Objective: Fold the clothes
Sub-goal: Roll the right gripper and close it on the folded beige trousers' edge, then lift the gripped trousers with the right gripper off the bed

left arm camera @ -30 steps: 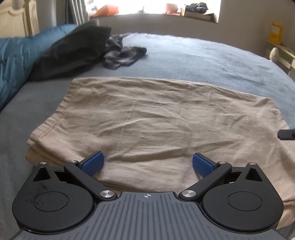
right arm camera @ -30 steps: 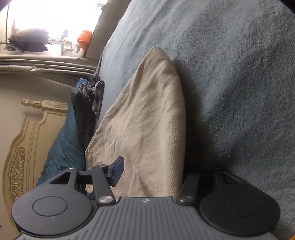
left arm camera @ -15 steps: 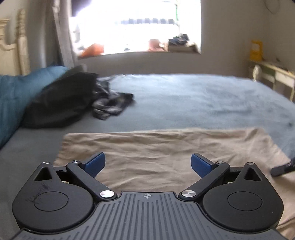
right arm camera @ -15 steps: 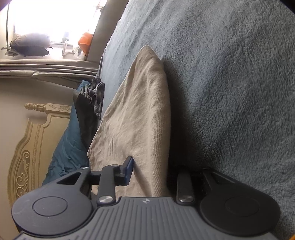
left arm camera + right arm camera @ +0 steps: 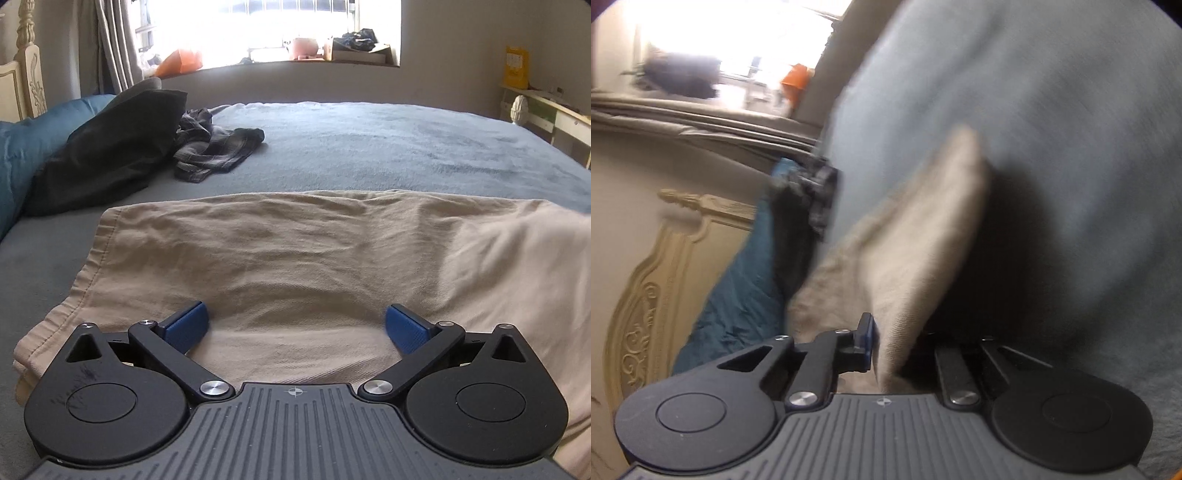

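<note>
Beige garment point(image 5: 295, 266) lay part-folded on bed point(image 5: 369, 147) | right tool point(image 5: 886, 354) closing on its edge | left tool point(image 5: 295, 328) open, empty | plaid garment point(image 5: 214, 147) seemingly unfolded

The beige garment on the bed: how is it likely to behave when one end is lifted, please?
The beige garment is probably floppy: its raised end sags toward the bed. It looks light, lifted by the closing right tool alone. Wrinkles suggest it will crease rather than hold shape.

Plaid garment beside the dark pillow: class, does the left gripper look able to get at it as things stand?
Probably yes. The plaid garment lies uncovered on the blanket; the open left gripper must only cross the tan cloth.
</note>
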